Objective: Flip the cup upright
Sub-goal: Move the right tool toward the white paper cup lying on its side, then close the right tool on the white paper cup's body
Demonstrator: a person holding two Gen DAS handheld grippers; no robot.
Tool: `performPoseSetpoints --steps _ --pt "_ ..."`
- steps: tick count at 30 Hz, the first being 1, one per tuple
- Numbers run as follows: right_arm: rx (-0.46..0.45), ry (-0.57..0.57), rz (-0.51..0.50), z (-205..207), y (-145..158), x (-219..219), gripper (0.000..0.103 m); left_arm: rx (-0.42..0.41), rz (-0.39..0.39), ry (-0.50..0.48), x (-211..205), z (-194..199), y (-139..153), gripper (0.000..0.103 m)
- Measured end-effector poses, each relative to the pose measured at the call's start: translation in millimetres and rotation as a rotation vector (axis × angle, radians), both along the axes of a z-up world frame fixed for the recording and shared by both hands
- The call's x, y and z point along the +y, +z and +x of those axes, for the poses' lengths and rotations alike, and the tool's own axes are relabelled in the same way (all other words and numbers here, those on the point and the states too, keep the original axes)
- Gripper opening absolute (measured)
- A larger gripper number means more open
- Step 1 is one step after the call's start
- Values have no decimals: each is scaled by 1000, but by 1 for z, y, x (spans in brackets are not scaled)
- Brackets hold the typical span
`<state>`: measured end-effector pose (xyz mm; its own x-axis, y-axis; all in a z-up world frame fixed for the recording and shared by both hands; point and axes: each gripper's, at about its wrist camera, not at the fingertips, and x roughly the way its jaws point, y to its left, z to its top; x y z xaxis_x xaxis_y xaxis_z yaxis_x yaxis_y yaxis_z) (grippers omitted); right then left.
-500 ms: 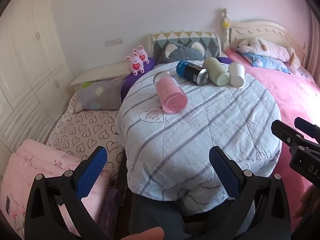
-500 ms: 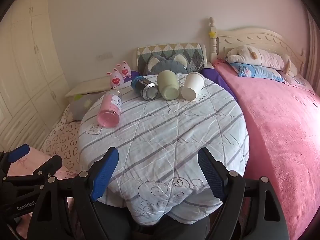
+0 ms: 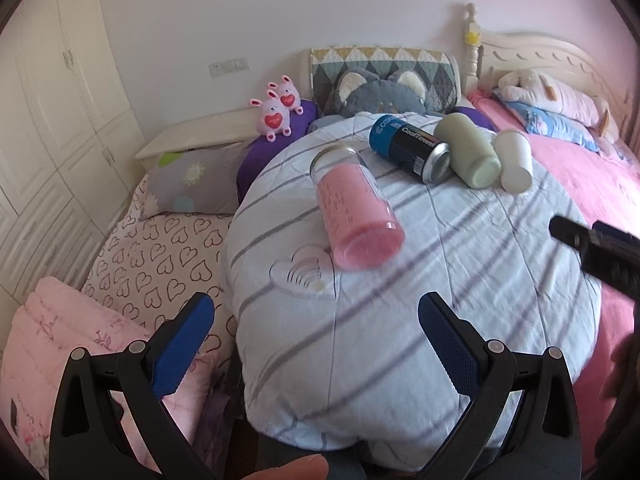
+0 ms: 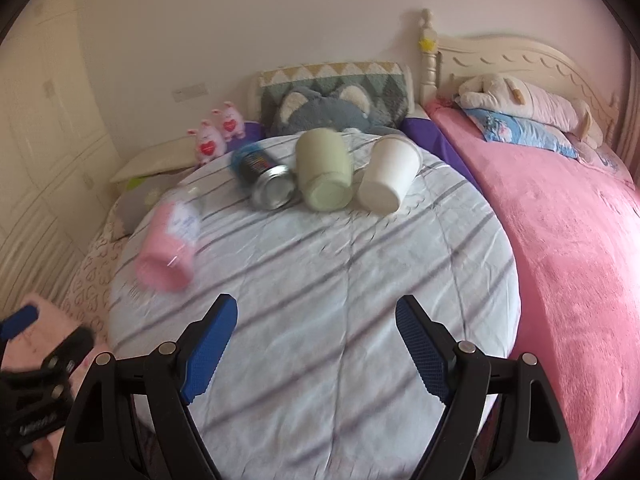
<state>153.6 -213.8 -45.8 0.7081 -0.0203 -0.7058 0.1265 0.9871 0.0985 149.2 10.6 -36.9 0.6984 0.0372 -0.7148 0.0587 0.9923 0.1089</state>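
We find 4 vessels lying on their sides on the round desk (image 4: 400, 280): a pink cup (image 3: 356, 212), a blue can (image 3: 412, 148), a green cup (image 3: 470, 152) and a white paper cup (image 3: 516, 160). Against half a second earlier, both grippers have advanced toward them. The left gripper (image 3: 316, 320) and right gripper (image 4: 316, 320) hold their jaws released, grasping nothing. We judge the approach under way; no cup is upright yet.

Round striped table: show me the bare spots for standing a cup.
The round striped table is bare between the right gripper and the far row. The row is crowded: blue-black can, sage-green cup, white paper cup. The pink bottle fills the left edge.
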Motion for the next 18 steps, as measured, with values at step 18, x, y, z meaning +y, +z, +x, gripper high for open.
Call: performPoseSetpoints --steps 18 --pt "111 -207 5 166 -31 -74 83 98 -12 -17 -16 117 -27 103"
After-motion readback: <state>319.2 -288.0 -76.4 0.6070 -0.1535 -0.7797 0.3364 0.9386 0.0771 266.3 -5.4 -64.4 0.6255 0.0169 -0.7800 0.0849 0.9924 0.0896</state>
